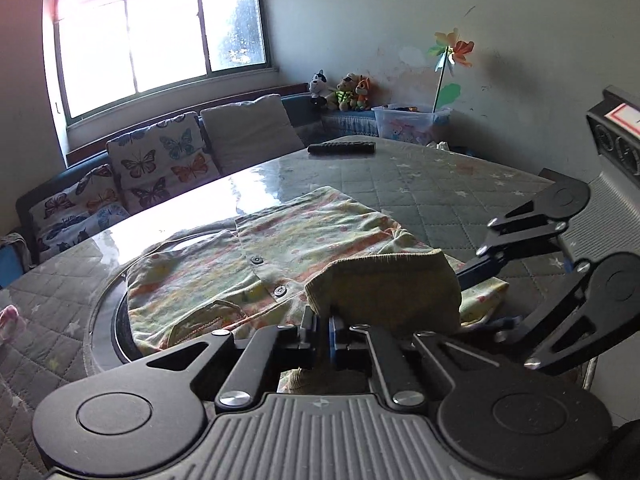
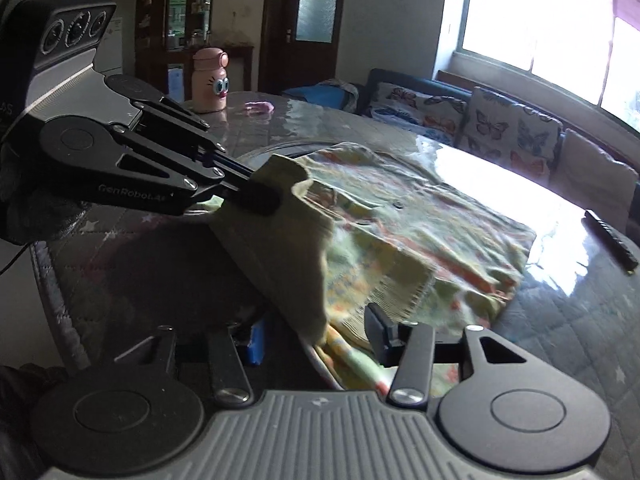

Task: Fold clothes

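Left wrist view first: the left claw (image 1: 324, 330) sits at the lower middle of the frame, its jaws pressed together on a yellow-green cuff (image 1: 384, 288) of the garment (image 1: 256, 256), which bulges up just above the fingertips. That garment, a pale buttoned piece printed in orange and green, lies spread across the table (image 1: 440, 176) in the centre of the frame, partly over a round dark ring set into the tabletop. At the right edge the right claw (image 1: 476, 268) reaches in, its tip hidden behind the raised cuff. A dark remote (image 1: 342, 148) lies on the far part of the table, above centre. Butterfly-print cushions (image 1: 160, 160) line a bench under the window at the upper left, and plush toys (image 1: 344, 90) sit in the far corner beside a paper pinwheel (image 1: 450, 50).

Right wrist view: the right claw (image 2: 316, 340) fills the bottom of the frame with its jaws spread apart; a fold of the garment (image 2: 400, 220) hangs between them, and whether the pads press on it I cannot tell. From the left of the frame the left claw (image 2: 256, 196) comes in, pinching the cuff (image 2: 288, 184) and holding it off the table (image 2: 560, 320). A pink bottle with a cartoon face (image 2: 210, 80) stands on the far side of the table at the upper left, and the remote (image 2: 610, 240) lies near the right edge.
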`<state>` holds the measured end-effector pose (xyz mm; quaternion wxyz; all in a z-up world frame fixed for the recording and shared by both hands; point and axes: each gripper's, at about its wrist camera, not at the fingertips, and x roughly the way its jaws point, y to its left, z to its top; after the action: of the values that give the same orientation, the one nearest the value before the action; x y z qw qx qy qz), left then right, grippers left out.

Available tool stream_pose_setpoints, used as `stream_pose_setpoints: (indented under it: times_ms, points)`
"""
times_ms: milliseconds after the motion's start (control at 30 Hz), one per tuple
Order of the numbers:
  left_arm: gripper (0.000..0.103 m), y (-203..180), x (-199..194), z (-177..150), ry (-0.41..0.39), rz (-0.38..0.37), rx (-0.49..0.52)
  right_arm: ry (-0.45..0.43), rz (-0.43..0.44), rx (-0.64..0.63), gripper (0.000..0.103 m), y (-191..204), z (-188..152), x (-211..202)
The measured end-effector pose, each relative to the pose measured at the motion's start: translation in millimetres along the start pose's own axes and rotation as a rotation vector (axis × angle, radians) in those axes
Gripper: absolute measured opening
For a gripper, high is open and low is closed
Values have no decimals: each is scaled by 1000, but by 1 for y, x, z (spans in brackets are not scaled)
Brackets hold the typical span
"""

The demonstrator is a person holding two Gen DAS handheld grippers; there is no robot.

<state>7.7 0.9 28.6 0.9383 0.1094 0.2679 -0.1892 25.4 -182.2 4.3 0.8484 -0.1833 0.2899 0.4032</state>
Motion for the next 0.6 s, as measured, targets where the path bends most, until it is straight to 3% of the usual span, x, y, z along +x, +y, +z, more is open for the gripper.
stream_pose_setpoints:
  times_ms: [33,67,200,233,267,300,600]
  points:
    - [7,1,-1,-1,4,-2,-2,4,15,5,34,0,2,4]
    - [8,1,-3,-2,7,-2,-2,8,30,12,21,-2,5,6]
    - [12,3,-21,-12,2,18,5,7,50,50,15,-10,15,7]
    - [22,4,-25,-15,4,32,11,3,56,64,15,-13,19,6]
    - [40,4,-29,-19,6,49,18,-3,59,77,14,-16,22,4]
    - [43,4,-33,-23,4,68,29,-10,60,91,13,-19,26,3]
    - [45,2,-21,-53,53,238,190,-50,40,106,11,-24,39,-1]
